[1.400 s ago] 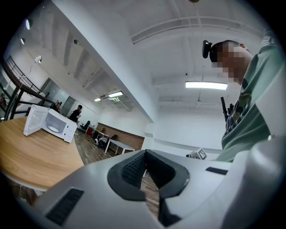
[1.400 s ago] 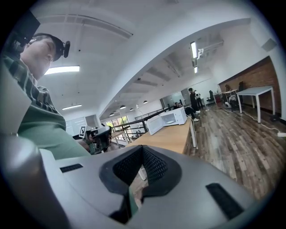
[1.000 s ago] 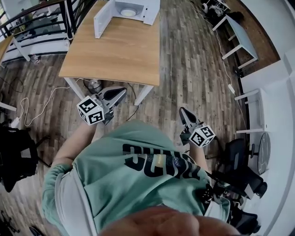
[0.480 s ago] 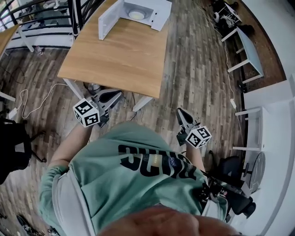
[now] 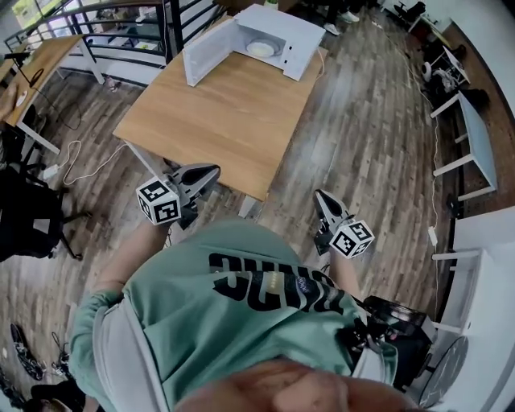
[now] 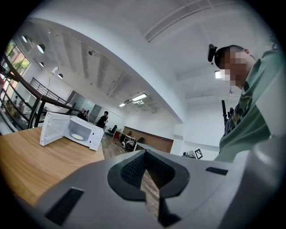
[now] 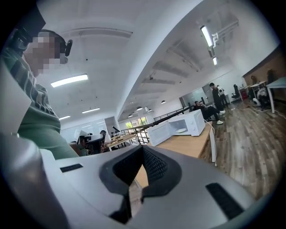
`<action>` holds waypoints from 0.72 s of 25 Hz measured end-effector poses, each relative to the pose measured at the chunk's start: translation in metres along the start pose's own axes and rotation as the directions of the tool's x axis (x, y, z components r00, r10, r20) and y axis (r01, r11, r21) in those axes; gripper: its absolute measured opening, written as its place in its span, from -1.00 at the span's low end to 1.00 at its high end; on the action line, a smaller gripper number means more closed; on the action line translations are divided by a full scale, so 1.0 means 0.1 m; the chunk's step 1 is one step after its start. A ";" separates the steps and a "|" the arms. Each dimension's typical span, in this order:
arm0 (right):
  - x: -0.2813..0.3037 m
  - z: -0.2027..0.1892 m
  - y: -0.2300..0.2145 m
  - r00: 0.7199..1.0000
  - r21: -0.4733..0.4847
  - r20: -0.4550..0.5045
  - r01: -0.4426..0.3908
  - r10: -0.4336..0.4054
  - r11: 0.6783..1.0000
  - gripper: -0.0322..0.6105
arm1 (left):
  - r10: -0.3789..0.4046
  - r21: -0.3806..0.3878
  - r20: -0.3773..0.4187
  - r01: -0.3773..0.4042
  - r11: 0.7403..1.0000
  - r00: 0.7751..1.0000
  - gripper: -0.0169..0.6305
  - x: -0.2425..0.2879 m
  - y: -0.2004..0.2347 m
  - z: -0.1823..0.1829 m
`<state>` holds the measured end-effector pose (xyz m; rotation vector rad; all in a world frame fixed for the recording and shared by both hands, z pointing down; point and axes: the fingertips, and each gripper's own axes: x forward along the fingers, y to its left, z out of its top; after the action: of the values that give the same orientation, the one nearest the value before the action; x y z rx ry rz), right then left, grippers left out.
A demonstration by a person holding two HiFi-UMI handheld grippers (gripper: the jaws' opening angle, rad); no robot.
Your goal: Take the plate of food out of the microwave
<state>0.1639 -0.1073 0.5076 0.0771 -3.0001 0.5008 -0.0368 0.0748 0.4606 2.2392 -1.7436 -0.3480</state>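
White plate (image 5: 261, 48) well beyond left tool (image 5: 211, 171)

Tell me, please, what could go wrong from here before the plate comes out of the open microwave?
1. The microwave stands at the wooden table's far end, so the approach may pass the white cable on the floor: a trip hazard.
2. Both the left gripper and the right gripper are shut and empty; unopened, they could push the plate deeper.
3. The open door juts out on the left and might get knocked.
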 end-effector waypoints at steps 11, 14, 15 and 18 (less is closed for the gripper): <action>0.01 -0.11 -0.73 0.990 0.081 0.046 -0.135 0.132 0.988 -0.88 | 0.143 0.050 -0.080 -0.139 0.989 0.987 -0.94 0.55 -0.21 -0.10; 0.01 -0.14 -0.81 0.991 0.067 0.042 -0.130 0.127 0.989 -0.88 | 0.134 0.046 -0.087 -0.131 0.990 0.987 -0.94 0.70 -0.15 -0.04; -0.01 -0.13 -0.86 0.992 0.067 0.044 -0.118 0.116 0.991 -0.88 | 0.123 0.046 -0.091 -0.119 0.992 0.988 -0.94 0.78 -0.13 -0.02; -0.09 -0.10 -1.05 0.996 0.078 0.057 -0.067 0.063 0.995 -0.88 | 0.084 0.061 -0.117 -0.078 0.995 0.990 -0.94 0.97 -0.09 0.00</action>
<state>0.1803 -0.2025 0.5498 -0.0005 -3.0436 0.6361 -0.0056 -0.0175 0.4556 2.1710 -1.7958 -0.1454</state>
